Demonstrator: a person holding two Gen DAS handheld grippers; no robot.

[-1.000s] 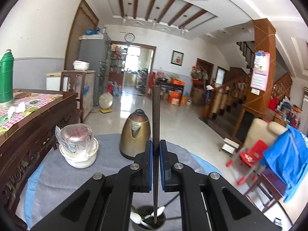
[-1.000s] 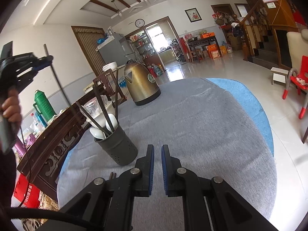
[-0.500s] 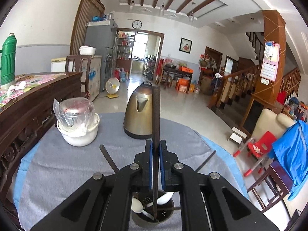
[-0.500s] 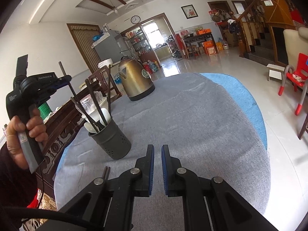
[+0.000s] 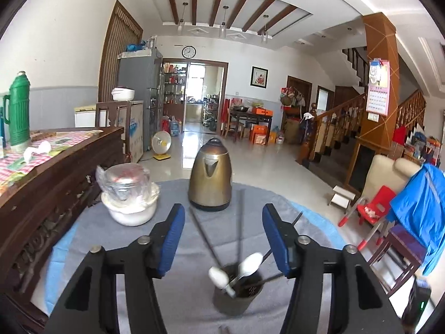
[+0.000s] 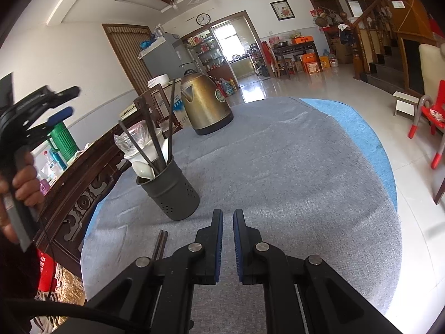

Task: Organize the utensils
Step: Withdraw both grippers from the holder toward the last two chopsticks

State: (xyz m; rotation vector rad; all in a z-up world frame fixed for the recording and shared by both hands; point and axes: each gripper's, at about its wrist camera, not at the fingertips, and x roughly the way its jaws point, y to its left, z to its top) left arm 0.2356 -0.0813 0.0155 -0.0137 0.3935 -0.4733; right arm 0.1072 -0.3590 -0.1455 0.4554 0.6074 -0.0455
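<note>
Fingers of the left gripper (image 5: 223,236) stand wide apart and empty above the utensil holder (image 5: 237,289); the right gripper (image 6: 228,246) has its fingers nearly together, gripping nothing. On the grey surface (image 6: 278,167), the holder carries dark chopsticks (image 6: 155,139) and white spoons (image 5: 249,263), near the brass kettle (image 6: 204,103). Two chopsticks (image 6: 160,244) lie loose beside the right gripper.

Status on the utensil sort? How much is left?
Done: several dark chopsticks and white spoons stand in the grey holder.
In hand: nothing. The left tongs are open above the holder; the right tongs are nearly closed and empty.
Left: a pair of chopsticks on the cloth beside the right tongs.
</note>
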